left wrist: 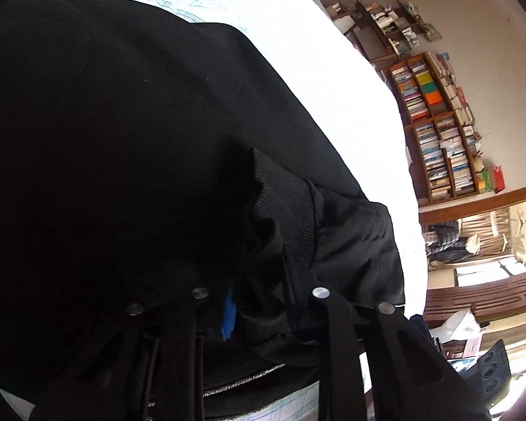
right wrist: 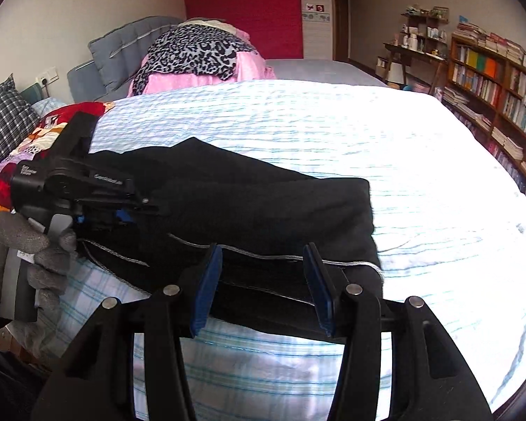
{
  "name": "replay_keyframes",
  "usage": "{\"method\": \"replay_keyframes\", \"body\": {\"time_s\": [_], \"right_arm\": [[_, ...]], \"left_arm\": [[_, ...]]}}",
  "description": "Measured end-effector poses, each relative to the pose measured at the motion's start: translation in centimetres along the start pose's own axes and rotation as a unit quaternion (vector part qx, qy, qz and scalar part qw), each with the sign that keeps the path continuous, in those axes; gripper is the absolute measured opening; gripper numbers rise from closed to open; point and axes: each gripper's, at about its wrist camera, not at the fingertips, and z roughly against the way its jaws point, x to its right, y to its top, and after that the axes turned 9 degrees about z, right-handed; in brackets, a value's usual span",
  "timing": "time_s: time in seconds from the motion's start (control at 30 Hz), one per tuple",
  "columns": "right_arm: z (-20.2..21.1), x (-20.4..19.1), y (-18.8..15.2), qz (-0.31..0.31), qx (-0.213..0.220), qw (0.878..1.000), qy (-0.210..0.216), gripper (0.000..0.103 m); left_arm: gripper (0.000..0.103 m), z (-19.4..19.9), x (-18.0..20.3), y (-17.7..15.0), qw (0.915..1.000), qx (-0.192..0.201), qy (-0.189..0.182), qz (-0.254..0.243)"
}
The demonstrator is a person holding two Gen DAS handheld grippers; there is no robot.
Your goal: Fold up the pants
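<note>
Black pants (right wrist: 249,203) lie folded over on a white, blue-striped bedspread (right wrist: 368,133), with a silver-trimmed waistband (right wrist: 263,256) at the near edge. My right gripper (right wrist: 263,280) is open, its blue pads (right wrist: 207,287) on either side of the near edge of the pants. My left gripper (left wrist: 259,301) has black fabric with a ribbed cuff (left wrist: 284,210) bunched between its fingers; a blue pad (left wrist: 229,312) shows. In the right wrist view the left gripper (right wrist: 122,210) sits at the pants' left end, held by a grey-gloved hand (right wrist: 28,245).
Pillows and a pile of pink and leopard-print bedding (right wrist: 196,56) lie at the head of the bed. A patterned red quilt (right wrist: 35,147) lies at the left. Bookshelves (right wrist: 491,87) line the right wall, also in the left wrist view (left wrist: 435,126).
</note>
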Motion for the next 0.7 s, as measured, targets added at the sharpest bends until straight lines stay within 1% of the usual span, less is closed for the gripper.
{"method": "replay_keyframes", "body": {"time_s": [0.07, 0.13, 0.2, 0.27, 0.3, 0.33, 0.4, 0.43, 0.47, 0.5, 0.57, 0.63, 0.7], "right_arm": [[0.4, 1.6, -0.3, -0.017, 0.000, 1.000, -0.022, 0.050], [0.8, 3.3, -0.7, -0.034, -0.003, 0.998, -0.046, 0.050], [0.9, 4.9, -1.4, -0.044, -0.015, 0.997, -0.069, 0.050], [0.5, 6.2, -2.4, -0.055, -0.031, 0.995, -0.077, 0.050], [0.2, 6.6, -2.7, -0.062, -0.040, 0.995, -0.074, 0.050], [-0.1, 7.0, -3.1, -0.071, -0.046, 0.994, -0.067, 0.050], [-0.7, 7.4, -3.4, -0.081, -0.055, 0.994, -0.046, 0.050], [-0.8, 7.3, -3.5, -0.078, -0.057, 0.994, -0.043, 0.050], [-0.9, 7.1, -3.6, -0.071, -0.059, 0.995, -0.040, 0.050], [-1.0, 7.0, -3.7, -0.066, -0.060, 0.995, -0.039, 0.050], [-1.1, 6.8, -3.5, -0.066, -0.061, 0.995, -0.034, 0.050], [-1.0, 6.8, -3.3, -0.069, -0.057, 0.996, -0.027, 0.050], [-0.7, 6.4, -2.7, -0.061, -0.047, 0.997, -0.024, 0.049]], "left_arm": [[0.017, 1.4, -0.1, -0.2, 0.9997, 0.024, 0.000, -0.011], [0.017, 2.9, 0.1, -0.3, 0.9983, 0.051, 0.009, -0.027], [0.017, 4.4, 0.0, -0.3, 0.9960, 0.077, 0.016, -0.043], [0.017, 5.0, -0.3, -0.3, 0.9938, 0.089, 0.034, -0.056], [0.018, 4.9, -0.7, -0.2, 0.9934, 0.087, 0.045, -0.059], [0.021, 4.6, -1.1, -0.1, 0.9937, 0.078, 0.055, -0.058], [0.034, 4.2, -2.2, 0.0, 0.9935, 0.070, 0.078, -0.045], [0.052, 4.4, -2.6, 0.0, 0.9932, 0.074, 0.083, -0.036], [0.065, 4.7, -3.0, 0.1, 0.9928, 0.081, 0.084, -0.027], [0.065, 5.4, -3.1, 0.1, 0.9921, 0.092, 0.082, -0.023], [0.067, 6.7, -2.7, 0.1, 0.9889, 0.116, 0.087, -0.032], [0.068, 7.8, -1.6, 0.0, 0.9838, 0.142, 0.093, -0.056], [0.071, 8.4, -0.1, -0.1, 0.9795, 0.156, 0.094, -0.086]]}}
